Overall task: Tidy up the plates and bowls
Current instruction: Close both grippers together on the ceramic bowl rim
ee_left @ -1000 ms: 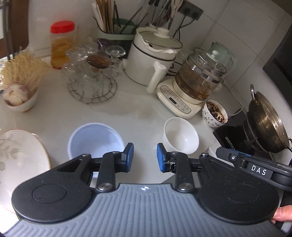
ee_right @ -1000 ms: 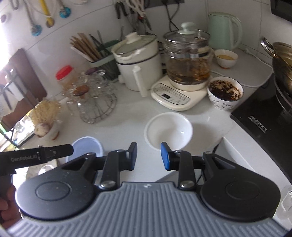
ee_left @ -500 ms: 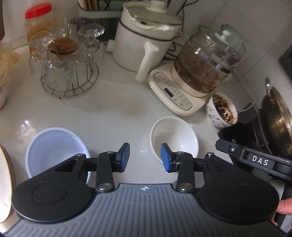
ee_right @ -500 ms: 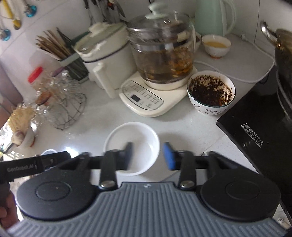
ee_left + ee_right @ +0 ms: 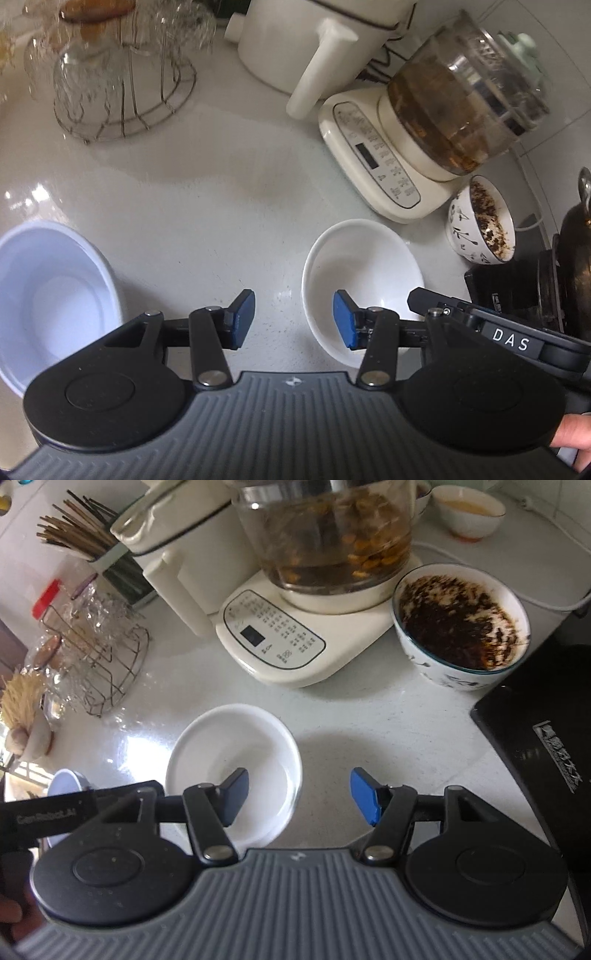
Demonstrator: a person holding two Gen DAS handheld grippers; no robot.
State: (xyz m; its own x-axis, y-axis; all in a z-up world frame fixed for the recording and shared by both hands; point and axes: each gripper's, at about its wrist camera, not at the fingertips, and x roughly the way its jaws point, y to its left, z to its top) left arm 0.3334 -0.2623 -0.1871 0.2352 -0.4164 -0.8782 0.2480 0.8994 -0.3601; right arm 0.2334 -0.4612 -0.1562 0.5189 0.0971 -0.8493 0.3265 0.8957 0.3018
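White stone counter (image 5: pixel 207 192) runs under everything, and nothing on it is stacked yet, so your sorting has hardly begun. The big bluish bowl (image 5: pixel 48 295) sits alone at the left edge of the left view; the smaller white bowl (image 5: pixel 236 764) stands apart from it, near the kettle base (image 5: pixel 280 646). Both are empty and upright; a plate is not in view now.

Your left gripper (image 5: pixel 291 317) has just been opening, and its jaws stand apart with nothing between them; its right pad hangs over the white bowl's near rim, its left pad over bare counter. Your right gripper (image 5: pixel 306 794) is spread wide too and holds nothing, its left pad above the bowl's hollow, its right pad outside the rim. Whether either pad touches the bowl, I cannot tell.
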